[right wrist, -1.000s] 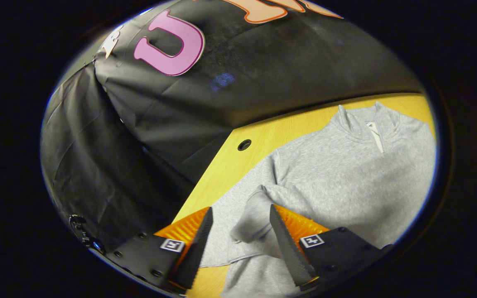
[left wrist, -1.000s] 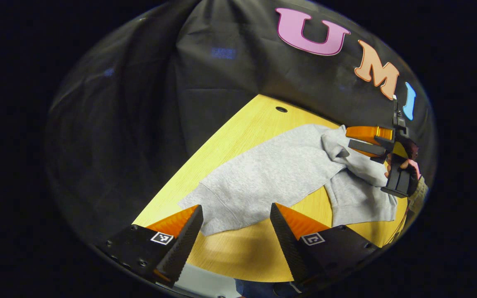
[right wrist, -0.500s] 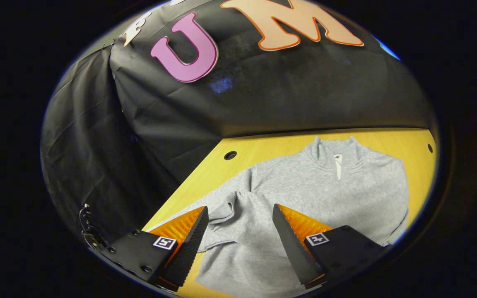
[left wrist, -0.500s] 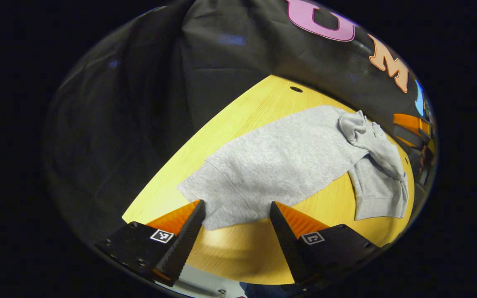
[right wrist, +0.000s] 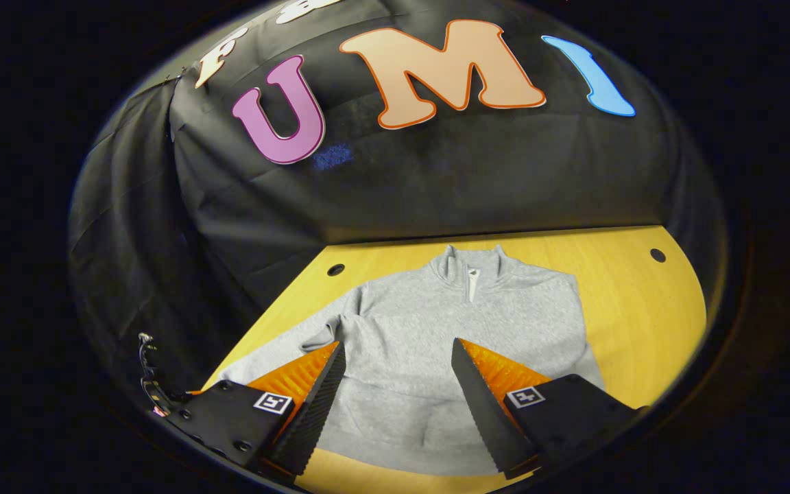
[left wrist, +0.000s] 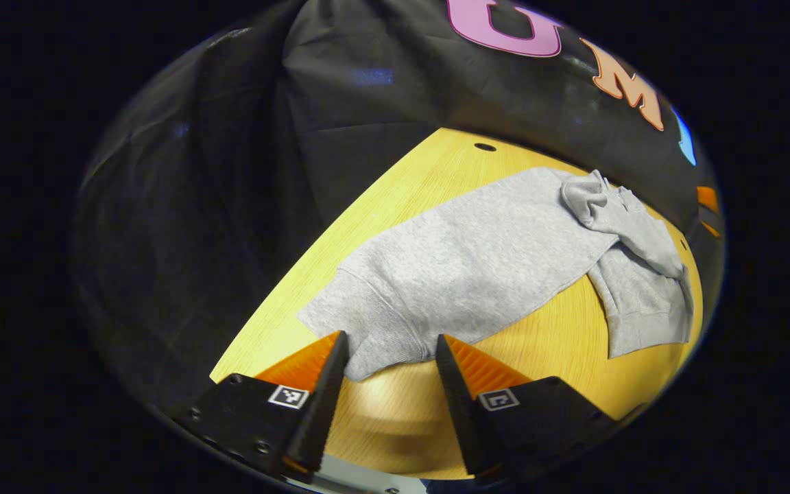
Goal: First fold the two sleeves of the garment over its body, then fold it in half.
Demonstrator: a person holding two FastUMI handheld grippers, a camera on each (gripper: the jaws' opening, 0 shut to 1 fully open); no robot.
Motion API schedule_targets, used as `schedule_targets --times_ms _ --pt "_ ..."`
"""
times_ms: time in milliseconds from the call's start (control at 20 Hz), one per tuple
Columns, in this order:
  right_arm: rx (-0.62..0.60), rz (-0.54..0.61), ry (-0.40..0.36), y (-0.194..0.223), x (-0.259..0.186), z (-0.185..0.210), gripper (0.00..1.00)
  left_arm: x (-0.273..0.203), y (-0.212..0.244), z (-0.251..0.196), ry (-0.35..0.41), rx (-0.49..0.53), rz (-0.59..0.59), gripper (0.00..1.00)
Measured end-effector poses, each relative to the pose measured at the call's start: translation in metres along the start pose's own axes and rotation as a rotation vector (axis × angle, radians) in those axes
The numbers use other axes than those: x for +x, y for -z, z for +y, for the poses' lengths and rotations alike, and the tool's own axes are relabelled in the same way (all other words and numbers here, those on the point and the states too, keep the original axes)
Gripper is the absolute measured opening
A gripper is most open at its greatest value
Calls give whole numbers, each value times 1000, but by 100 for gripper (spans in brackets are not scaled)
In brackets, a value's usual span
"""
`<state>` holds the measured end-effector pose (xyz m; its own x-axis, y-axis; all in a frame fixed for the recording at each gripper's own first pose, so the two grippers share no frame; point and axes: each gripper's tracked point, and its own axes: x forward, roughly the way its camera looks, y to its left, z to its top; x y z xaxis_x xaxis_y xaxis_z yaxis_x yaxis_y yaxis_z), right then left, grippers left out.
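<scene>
The grey garment (right wrist: 436,329) looks soft, limp fleece; best pinched at its cuff (left wrist: 381,336); the left hand-held gripper (left wrist: 388,370) is released around it; the right hand-held gripper (right wrist: 398,384) released too.

No readable text anywhere; tool fingers (left wrist: 289,396) carry only square coded markers, no words.

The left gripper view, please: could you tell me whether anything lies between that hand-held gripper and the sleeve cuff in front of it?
Nothing visible does. The left hand-held gripper is open, and the grey sleeve cuff already reaches between its fingers, with bare wooden table beneath.
</scene>
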<state>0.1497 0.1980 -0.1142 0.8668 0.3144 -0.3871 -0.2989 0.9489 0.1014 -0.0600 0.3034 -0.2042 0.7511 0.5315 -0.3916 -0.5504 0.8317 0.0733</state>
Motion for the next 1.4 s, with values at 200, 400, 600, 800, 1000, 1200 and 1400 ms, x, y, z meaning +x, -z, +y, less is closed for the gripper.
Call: schedule_targets --times_ms 200,400,600,800,1000,1200,1400 --pt "9 43 8 21 -22 -4 97 6 -4 -15 25 25 5 28" --pt "2 49 13 29 -36 -4 97 7 -6 -18 36 53 5 6" --pt "-6 40 32 30 -43 -11 97 6 -8 -20 70 32 12 0" --pt "-8 39 40 32 -50 -17 98 -1 -28 -32 118 10 -16 0" --pt "-3 34 52 32 -62 -29 98 -14 -65 -65 208 -37 -84 0" --pt "-5 14 68 26 -74 -46 98 -32 -103 -112 305 -40 -158 0" --pt "2 2 87 22 -88 -68 98 -54 -134 -171 436 -58 -213 0"
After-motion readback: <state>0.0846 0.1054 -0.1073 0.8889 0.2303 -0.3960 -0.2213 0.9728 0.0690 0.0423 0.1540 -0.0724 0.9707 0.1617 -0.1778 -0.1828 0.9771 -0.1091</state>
